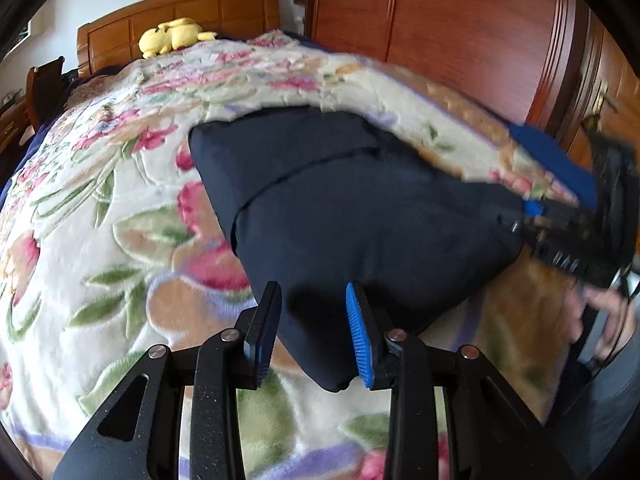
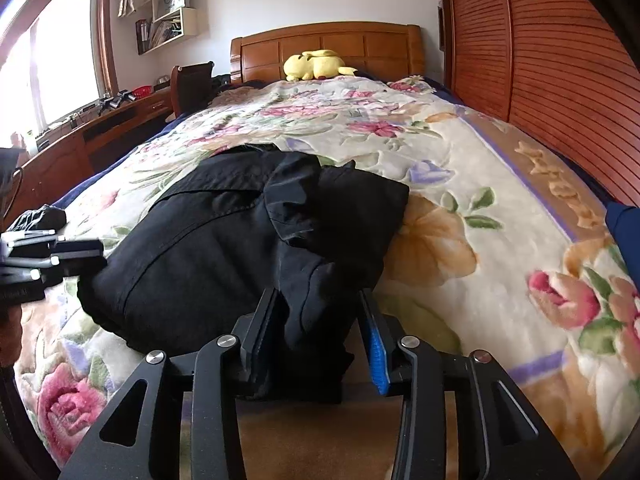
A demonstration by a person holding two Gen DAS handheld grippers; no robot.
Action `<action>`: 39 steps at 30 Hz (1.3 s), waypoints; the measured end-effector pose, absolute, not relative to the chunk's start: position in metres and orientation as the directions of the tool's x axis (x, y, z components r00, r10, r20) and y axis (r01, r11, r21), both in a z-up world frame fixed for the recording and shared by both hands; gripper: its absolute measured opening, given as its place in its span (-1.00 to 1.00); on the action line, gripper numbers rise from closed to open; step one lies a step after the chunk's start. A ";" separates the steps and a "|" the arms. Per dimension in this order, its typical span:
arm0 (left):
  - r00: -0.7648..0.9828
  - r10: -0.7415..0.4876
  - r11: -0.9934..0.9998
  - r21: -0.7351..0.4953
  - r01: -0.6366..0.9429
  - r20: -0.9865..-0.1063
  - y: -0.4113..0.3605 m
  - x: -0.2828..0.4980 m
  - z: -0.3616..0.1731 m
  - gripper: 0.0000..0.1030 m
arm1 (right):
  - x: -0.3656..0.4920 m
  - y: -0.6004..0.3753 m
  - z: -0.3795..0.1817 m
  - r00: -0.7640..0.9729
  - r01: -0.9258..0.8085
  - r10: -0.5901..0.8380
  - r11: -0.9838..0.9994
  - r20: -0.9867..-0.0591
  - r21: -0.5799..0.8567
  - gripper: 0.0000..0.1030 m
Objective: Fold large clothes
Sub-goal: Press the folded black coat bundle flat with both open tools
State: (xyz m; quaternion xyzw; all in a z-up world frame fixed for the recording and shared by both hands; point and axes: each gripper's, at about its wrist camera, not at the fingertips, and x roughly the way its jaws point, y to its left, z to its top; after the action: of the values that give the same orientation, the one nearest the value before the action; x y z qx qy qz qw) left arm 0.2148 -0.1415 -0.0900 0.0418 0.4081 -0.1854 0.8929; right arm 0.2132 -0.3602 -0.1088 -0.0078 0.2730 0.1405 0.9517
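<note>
Both grippers, left gripper (image 1: 314, 332) and right gripper (image 2: 320, 340), fingers apart, are straddling the dark garment (image 1: 340, 208) corners; should be clamping evenly before lifting.

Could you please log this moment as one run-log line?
left claw: open around garment corner | right claw: open, cloth between fingers | garment: partly folded on blanket

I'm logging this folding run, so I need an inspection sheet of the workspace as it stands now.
Surface: floral fleece blanket covering the bed.
Job's things: dark folded garment lying on the blanket, partly folded.
Clutter: yellow plush toy by the wooden headboard; small dark bundle at the bed's left edge.
Grippers: left claw and right claw both open, fabric between the fingers.
Cables: nothing seen.
Surroundings: red-brown wooden wardrobe, wall shelf, window.
</note>
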 end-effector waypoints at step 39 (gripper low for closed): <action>0.639 -0.269 0.954 -0.109 0.279 -0.721 -0.097 0.410 -0.081 0.28 | 0.232 -0.352 -0.121 0.780 -0.255 0.227 0.966 -0.584 0.034 0.13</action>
State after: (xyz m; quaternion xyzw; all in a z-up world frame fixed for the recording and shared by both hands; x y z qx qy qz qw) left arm 0.4103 -0.0968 -0.0806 0.0064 0.3970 -0.1515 0.9052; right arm 0.2317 -0.3521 -0.1209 -0.0233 0.3064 0.1277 0.9430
